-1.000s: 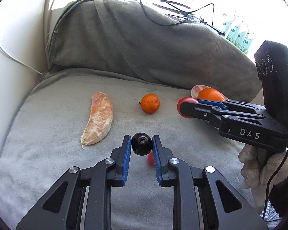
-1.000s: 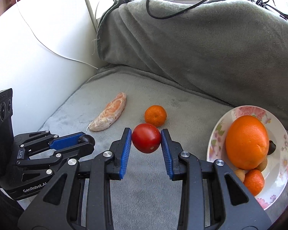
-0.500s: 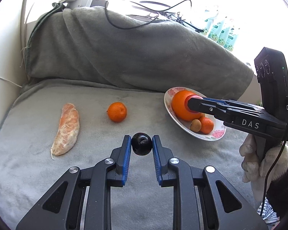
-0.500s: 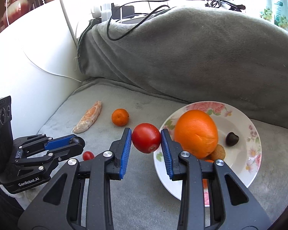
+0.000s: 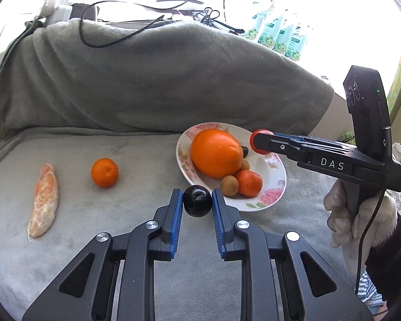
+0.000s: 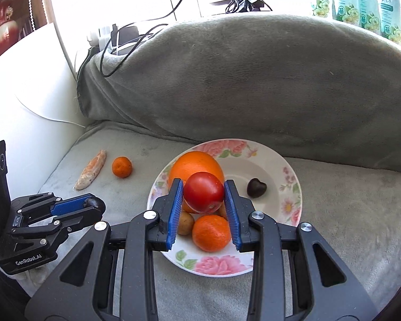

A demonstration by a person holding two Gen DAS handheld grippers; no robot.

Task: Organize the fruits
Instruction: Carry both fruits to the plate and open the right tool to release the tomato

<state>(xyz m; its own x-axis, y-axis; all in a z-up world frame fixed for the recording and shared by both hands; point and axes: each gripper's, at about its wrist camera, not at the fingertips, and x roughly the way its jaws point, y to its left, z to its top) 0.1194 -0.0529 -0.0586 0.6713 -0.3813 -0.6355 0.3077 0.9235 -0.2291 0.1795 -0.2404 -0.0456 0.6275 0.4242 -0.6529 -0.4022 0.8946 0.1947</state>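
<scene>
My left gripper [image 5: 197,200] is shut on a dark round fruit [image 5: 197,200], just left of the floral plate [image 5: 274,184]. My right gripper [image 6: 203,192] is shut on a red tomato [image 6: 203,192] and holds it above the plate [image 6: 291,187]; the gripper also shows in the left wrist view [image 5: 262,141]. The plate holds a big orange [image 5: 216,153], a small mandarin [image 6: 211,232], a brown longan [image 6: 185,223] and a dark heart-shaped piece [image 6: 256,187]. A loose mandarin [image 5: 104,172] and a peeled citrus segment [image 5: 44,203] lie on the grey blanket to the left.
A grey blanket-covered hump [image 5: 160,80] rises behind the plate, with cables [image 5: 147,24] on top. A white wall [image 6: 26,101] bounds the left side. Green-labelled packs [image 6: 361,2] stand at the back right.
Both grippers have swung right toward the plate. The right gripper now holds the tomato over the plate; the left gripper with the dark fruit has come next to the plate's left rim.
</scene>
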